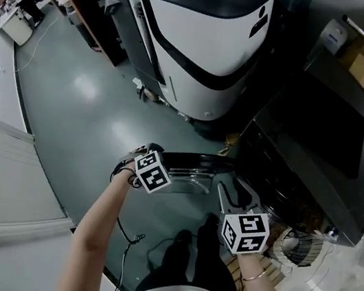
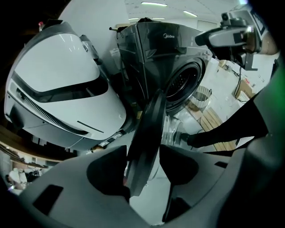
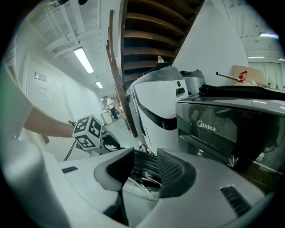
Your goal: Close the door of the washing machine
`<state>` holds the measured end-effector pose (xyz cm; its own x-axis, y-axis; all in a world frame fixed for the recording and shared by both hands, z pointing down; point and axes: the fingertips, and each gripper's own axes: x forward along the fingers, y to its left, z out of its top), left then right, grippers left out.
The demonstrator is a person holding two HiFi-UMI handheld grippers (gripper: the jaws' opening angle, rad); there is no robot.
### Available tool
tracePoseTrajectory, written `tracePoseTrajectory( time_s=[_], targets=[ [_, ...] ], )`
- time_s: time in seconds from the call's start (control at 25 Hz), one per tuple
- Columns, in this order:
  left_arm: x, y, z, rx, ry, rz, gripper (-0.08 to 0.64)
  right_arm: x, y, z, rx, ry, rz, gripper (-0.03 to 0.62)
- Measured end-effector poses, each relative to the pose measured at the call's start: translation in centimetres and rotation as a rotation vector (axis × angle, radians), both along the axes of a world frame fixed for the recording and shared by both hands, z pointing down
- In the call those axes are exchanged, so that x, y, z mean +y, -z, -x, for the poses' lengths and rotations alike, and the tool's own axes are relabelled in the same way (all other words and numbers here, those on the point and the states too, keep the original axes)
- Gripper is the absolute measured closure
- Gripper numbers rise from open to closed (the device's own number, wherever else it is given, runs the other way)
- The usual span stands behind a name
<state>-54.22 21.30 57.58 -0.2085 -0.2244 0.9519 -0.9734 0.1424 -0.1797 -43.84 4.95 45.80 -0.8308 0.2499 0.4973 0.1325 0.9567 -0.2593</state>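
Your left claw (image 2: 144,165) straddles the rim of the door (image 2: 150,120), swung wide off the washer (image 2: 178,67), jaws closing on it for the push shut; your right claw (image 3: 143,171) stands agape, empty, near that door.

Likely lab: washing machine (image 1: 324,131), white machine (image 1: 207,41).

From my head, the camera looks steeply down on the washing machine (image 1: 324,131), its open door (image 1: 192,167), my left tool (image 1: 153,171) and my right tool (image 1: 232,197). The left tool's camera peers along its closing jaws, with the door's edge between them and very near, toward the drum (image 2: 185,82). The right tool's camera looks almost level over the door, toward the washing machine. All three views share the door.
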Motion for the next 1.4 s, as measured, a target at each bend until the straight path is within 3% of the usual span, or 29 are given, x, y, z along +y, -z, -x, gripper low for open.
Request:
tracePoseTrajectory(
  time_s=[0.28,0.56,1.2,1.4],
  targets=[
    [0.6,-0.2,-2.2,-0.007,-0.039,0.036,0.337,0.3,0.2,-2.0,-0.002,-0.036,0.002,0.445],
    [1.3,-0.2,-6.6,0.024,-0.073,0.038,0.354,1.7,1.0,-5.2,-0.009,-0.084,-0.001,0.448],
    [0.3,-0.1,-17.1,0.149,0.125,-0.014,0.36,5.0,2.0,-16.7,-0.023,-0.287,-0.013,0.453],
    [-1.0,-0.1,-20.3,0.182,0.125,-0.015,0.36,4.4,1.0,-20.7,0.007,-0.362,-0.005,0.453]
  ],
)
